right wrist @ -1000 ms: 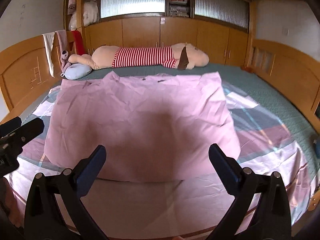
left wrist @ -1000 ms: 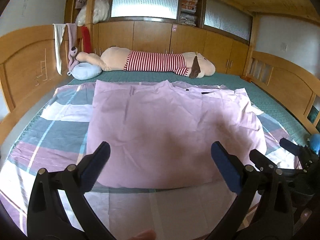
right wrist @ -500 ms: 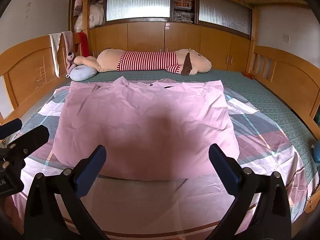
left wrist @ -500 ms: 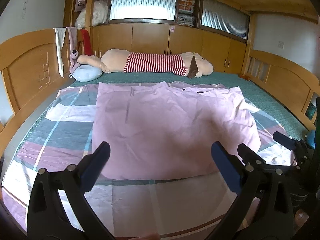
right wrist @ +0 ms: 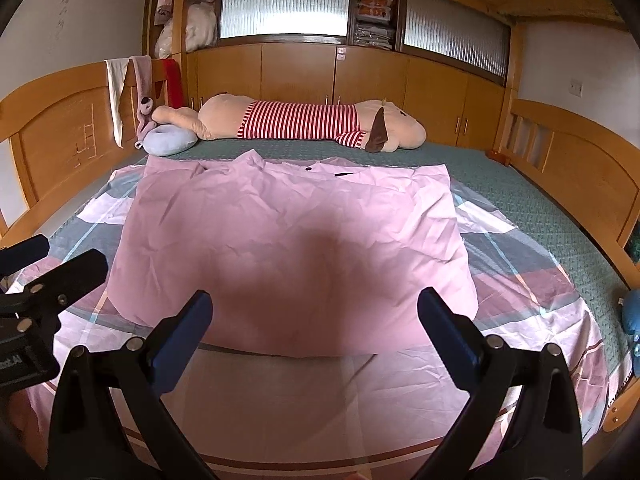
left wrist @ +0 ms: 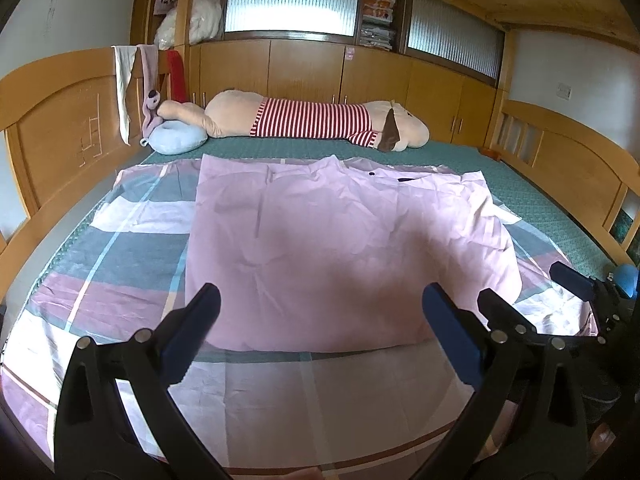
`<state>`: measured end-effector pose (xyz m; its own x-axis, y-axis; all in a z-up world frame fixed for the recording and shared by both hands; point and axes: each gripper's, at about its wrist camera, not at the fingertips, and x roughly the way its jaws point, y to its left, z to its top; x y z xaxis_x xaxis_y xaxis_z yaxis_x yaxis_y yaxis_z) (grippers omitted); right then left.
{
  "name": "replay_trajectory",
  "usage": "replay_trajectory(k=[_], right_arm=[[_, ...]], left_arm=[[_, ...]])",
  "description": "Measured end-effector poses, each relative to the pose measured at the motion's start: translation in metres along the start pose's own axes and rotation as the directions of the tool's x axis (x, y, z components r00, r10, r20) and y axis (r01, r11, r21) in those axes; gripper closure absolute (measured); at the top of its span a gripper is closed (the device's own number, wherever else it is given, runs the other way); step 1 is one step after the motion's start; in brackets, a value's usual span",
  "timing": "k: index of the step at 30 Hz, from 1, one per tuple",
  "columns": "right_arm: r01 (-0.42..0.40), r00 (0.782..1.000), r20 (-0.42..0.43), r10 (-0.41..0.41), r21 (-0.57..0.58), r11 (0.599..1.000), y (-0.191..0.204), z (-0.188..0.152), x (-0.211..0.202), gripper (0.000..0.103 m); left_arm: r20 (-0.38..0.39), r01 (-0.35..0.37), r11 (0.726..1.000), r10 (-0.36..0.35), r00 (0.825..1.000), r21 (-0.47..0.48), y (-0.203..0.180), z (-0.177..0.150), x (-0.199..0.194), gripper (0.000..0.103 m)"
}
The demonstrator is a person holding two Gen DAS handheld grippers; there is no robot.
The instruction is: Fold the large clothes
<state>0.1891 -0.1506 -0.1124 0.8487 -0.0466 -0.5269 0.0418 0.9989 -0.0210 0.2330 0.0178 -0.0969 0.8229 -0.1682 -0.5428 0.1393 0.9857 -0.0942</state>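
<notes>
Pink cotton fills most of what I see — the large pale-pink garment [left wrist: 340,256] lies spread flat on the bed, over a checked pink, grey and white sheet [left wrist: 132,248], with its collar end and two dark buttons toward the far side. Its near hem runs just beyond my fingertips in both views. My left gripper [left wrist: 320,312] hangs above the sheet at the near edge of the bed, its blue-padded fingers [left wrist: 196,332] spread wide and holding nothing. My right gripper [right wrist: 314,318] is the same — fingers [right wrist: 446,336] released, wide apart, clear of the cloth. In the left wrist view the right gripper shows at the right edge; in the right wrist view the left one sits at the left edge, so the two are side by side. At the far side of the bed a long beige plush dog in a red-and-white striped shirt [right wrist: 296,124] lies against the wooden cabinets [right wrist: 296,72], with a small light-blue cushion [right wrist: 168,142] just beside its legs.
</notes>
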Motion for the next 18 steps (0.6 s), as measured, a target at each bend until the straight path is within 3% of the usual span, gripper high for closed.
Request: replay_trajectory(k=[18], right_arm=[[-0.002,1.000,-0.007,0.002,-0.006,1.000,0.0061,-0.0028,-0.0006,0.001]], left_arm=[[-0.014,-0.001,1.000,0.001,1.000,0.003,-0.0012,-0.0022,0.0044,0.002]])
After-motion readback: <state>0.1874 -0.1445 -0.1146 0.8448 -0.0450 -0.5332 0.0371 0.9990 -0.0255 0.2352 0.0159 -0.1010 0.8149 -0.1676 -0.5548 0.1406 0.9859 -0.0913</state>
